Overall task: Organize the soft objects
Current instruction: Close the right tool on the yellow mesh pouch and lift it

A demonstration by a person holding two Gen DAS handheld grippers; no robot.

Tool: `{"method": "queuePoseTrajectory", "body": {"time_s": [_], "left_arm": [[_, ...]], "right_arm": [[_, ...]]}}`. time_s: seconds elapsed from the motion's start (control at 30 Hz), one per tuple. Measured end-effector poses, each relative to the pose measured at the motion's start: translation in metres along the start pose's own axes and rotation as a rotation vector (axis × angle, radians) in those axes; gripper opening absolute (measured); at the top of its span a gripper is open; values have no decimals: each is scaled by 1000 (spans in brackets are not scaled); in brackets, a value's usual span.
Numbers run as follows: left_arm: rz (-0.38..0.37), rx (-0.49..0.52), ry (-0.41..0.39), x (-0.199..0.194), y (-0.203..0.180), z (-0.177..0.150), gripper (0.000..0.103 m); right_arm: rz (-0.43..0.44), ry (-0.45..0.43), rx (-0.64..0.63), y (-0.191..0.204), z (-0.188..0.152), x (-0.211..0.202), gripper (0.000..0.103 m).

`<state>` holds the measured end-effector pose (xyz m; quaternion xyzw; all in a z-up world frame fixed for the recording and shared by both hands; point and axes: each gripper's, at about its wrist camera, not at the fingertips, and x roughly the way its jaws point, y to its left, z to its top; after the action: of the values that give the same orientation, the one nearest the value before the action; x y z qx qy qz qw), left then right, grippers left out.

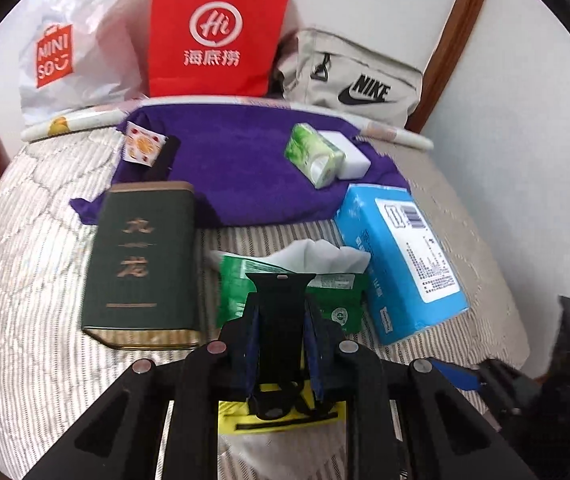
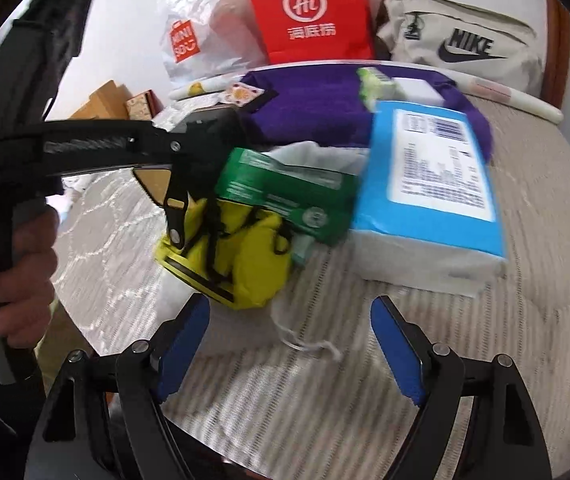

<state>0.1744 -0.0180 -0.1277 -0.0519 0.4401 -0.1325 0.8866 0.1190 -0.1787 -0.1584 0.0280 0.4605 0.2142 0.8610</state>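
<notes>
My left gripper (image 1: 281, 316) is shut on the black strap of a yellow pouch (image 1: 281, 420); in the right wrist view the pouch (image 2: 245, 248) hangs from it (image 2: 189, 216) just above the bed. My right gripper (image 2: 289, 344) is open and empty, in front of the pouch. A green wipes pack (image 1: 297, 292) with white tissue sticking out lies behind it, also in the right wrist view (image 2: 285, 196). A blue tissue pack (image 1: 401, 256) lies to the right (image 2: 433, 188). A purple towel (image 1: 245, 176) carries a small green tissue pack (image 1: 313, 156) and a white block (image 1: 349, 156).
A dark green tin (image 1: 145, 260) lies at the left on the quilted bed (image 1: 25, 280). A Miniso bag (image 1: 69, 48), red paper bag (image 1: 217, 32) and Nike bag (image 1: 353, 76) stand against the wall. A white drawstring (image 2: 309, 344) lies near my right gripper.
</notes>
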Motion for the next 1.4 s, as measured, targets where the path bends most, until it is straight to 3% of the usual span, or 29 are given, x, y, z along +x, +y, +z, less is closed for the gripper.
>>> {"method": "queuePoseTrajectory", "body": {"time_s": [0.1,0.2,0.43,0.47,0.53,0.6,1.03,1.4], "left_arm": [[-21,-19,-13,-12,9,2,20],[-19,-25,-28,-22,18,1,19],[9,-53,-46,-34,45,-10,19],[12,-54,-43,-35,49,-13,19],[17,-53,-36,-36,56,-19,19],[29,-55,-23,-34,63,-25,19],[33,-93,37,-24,84,-57,19],[45,-104,66,-17,75,-70,19]], "right_arm": [[8,-6,-8,8,4,8,81],[-5,14,-6,12,8,22,70],[-2,17,85,7,10,40,65],[7,11,91,6,11,42,62],[31,7,98,7,12,46,36],[30,5,99,8,13,48,31],[34,-63,110,0,1,-1,27],[-68,-63,131,-36,-34,-37,27]]}}
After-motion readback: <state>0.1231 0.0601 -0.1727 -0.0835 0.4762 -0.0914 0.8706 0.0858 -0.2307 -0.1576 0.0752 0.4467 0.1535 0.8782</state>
